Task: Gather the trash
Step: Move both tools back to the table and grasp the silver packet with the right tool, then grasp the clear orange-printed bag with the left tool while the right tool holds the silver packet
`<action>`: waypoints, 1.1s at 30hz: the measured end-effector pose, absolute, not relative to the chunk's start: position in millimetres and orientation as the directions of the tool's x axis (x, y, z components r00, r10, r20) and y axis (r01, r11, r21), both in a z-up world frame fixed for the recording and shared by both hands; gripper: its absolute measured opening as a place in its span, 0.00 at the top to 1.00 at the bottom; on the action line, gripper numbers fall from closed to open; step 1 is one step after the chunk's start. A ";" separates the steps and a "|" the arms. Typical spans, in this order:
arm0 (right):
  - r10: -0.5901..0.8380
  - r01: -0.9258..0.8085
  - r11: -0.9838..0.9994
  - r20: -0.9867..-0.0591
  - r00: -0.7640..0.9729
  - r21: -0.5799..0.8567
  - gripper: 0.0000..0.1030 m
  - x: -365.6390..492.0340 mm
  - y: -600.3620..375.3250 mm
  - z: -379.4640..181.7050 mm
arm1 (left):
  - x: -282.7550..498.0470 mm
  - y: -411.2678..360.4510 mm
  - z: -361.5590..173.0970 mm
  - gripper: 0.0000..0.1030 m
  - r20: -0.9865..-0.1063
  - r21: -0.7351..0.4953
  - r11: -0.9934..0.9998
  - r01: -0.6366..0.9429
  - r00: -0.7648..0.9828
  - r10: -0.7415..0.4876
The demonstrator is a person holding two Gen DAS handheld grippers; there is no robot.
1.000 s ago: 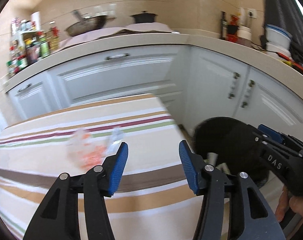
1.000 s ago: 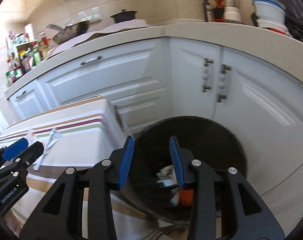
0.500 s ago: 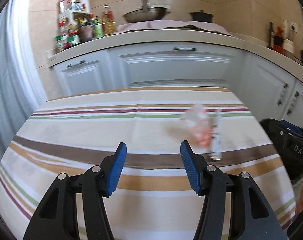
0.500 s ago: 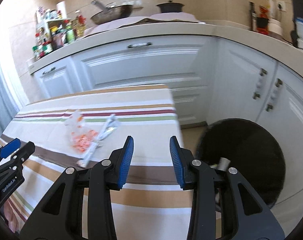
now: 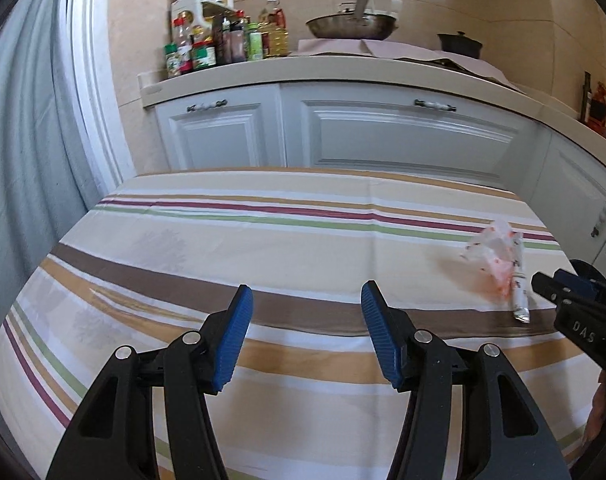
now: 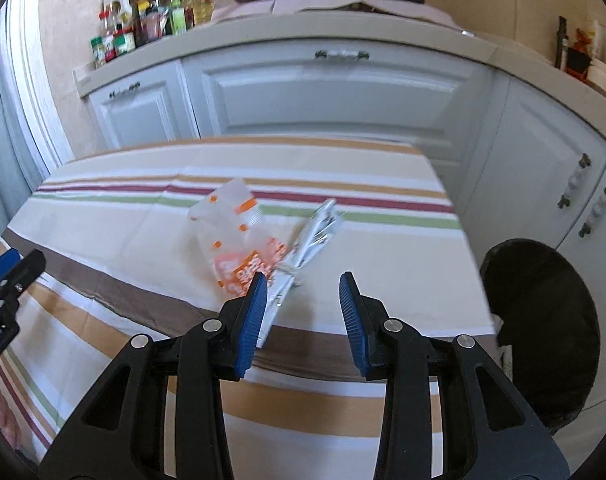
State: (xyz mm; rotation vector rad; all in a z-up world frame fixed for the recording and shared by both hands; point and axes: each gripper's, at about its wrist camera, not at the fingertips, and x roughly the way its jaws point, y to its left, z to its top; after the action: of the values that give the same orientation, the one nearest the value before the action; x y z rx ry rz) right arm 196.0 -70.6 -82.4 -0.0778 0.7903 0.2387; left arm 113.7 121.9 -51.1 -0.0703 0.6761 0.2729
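Hovering my right gripper (image 6: 303,312) over the near-right part of the striped table (image 6: 123,216), jaws spread, nothing between them. Just ahead and slightly left of it lie two bits of trash: a silver wrapper strip (image 6: 311,236) and, touching its left side, a crumpled clear bag w/ orange print (image 6: 239,240). Strip's long axis runs diagonal, near end tucked behind my left pad (image 6: 251,320), far end pointing up-right toward the cabinets. Blurred, so I can't tell which end is torn. Left gripper (image 5: 307,336) also spread and empty, aimed at bare cloth, trash well off to its right, so right arm is nearer. Black bin (image 6: 543,320) sits off the table's right edge.
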 end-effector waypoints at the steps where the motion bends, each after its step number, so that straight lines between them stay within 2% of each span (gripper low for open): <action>1: 0.179 -0.241 0.970 -0.721 0.670 0.016 0.64 197.5 -66.8 -84.4 | 113.8 125.1 -52.1 0.46 -0.629 0.020 0.961 -0.274 0.744 0.226; 6: 0.150 -0.231 0.973 -0.760 0.633 0.000 0.64 210.6 -58.3 -92.4 | 113.0 135.4 -54.4 0.45 -0.631 0.015 0.959 -0.284 0.741 0.229; 8: 0.138 -0.229 0.973 -0.774 0.619 -0.009 0.59 214.3 -56.6 -96.4 | 113.3 140.2 -55.6 0.45 -0.635 0.015 0.956 -0.292 0.736 0.235; 12: 0.121 -0.228 0.973 -0.786 0.606 -0.026 0.60 218.8 -56.8 -99.3 | 115.7 145.9 -59.4 0.44 -0.651 0.001 0.954 -0.301 0.723 0.229; 13: 0.120 -0.228 0.973 -0.787 0.605 -0.028 0.62 219.4 -58.3 -99.4 | 116.1 145.9 -60.3 0.44 -0.655 -0.002 0.954 -0.299 0.722 0.225; 16: 0.109 -0.217 0.976 -0.786 0.609 -0.033 0.82 221.5 -64.4 -98.7 | 116.5 141.8 -61.5 0.44 -0.658 -0.005 0.958 -0.288 0.722 0.214; 17: 0.112 -0.216 0.976 -0.786 0.609 -0.028 0.84 222.2 -67.3 -98.5 | 117.3 140.1 -61.5 0.44 -0.660 -0.007 0.959 -0.282 0.722 0.208; 33: 0.103 -0.177 0.984 -0.731 0.675 -0.024 0.84 215.7 -113.4 -81.2 | 138.6 71.2 -57.1 0.41 -0.666 -0.030 0.991 -0.130 0.742 0.077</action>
State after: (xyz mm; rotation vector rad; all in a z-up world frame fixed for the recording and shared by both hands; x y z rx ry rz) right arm 215.7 -113.4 -81.2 -0.0953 0.8154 0.1577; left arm 138.6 71.2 -57.1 -0.0763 0.7263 0.1137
